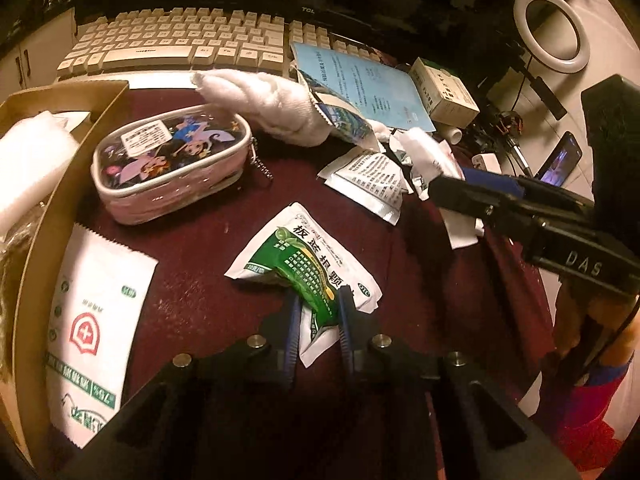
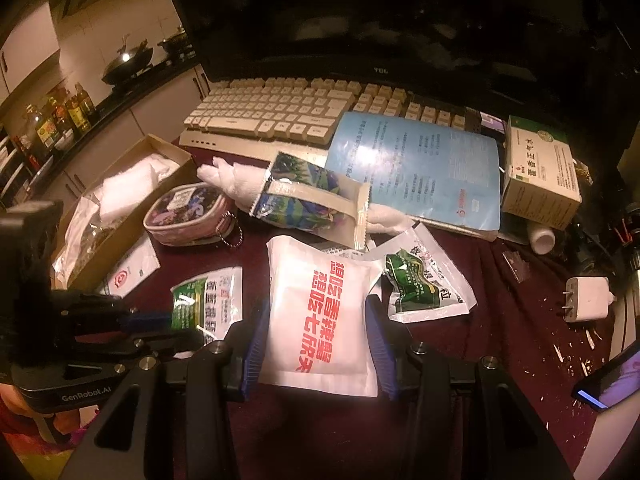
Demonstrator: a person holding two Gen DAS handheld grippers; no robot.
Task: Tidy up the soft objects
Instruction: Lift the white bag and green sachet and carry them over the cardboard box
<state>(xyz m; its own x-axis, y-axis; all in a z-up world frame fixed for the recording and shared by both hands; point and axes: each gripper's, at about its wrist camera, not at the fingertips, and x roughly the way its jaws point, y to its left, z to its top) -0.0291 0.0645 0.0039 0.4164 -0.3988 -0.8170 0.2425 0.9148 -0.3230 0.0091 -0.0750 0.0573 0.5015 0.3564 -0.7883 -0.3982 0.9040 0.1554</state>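
A green and white medicine sachet [image 1: 304, 256] lies crumpled on the dark red table, its near end pinched between the blue pads of my left gripper [image 1: 318, 316]. The same sachet [image 2: 204, 304] shows at the left of the right wrist view. My right gripper [image 2: 316, 344] is shut on a puffy white packet with red lettering [image 2: 320, 308], one pad against each side. A cardboard box [image 1: 40, 216] holding white padding stands at the far left. Beside it are a cartoon-printed zip pouch [image 1: 168, 160] and a white sachet with a red cross [image 1: 96, 312].
A white plush piece [image 1: 272, 108] and a blue snack bag [image 2: 304, 196] lie before the keyboard [image 2: 280, 112]. A second green sachet [image 2: 420, 284], a blue sheet [image 2: 420, 168], a medicine carton [image 2: 540, 176], a charger plug [image 2: 586, 298] and a phone [image 2: 612, 380] crowd the right.
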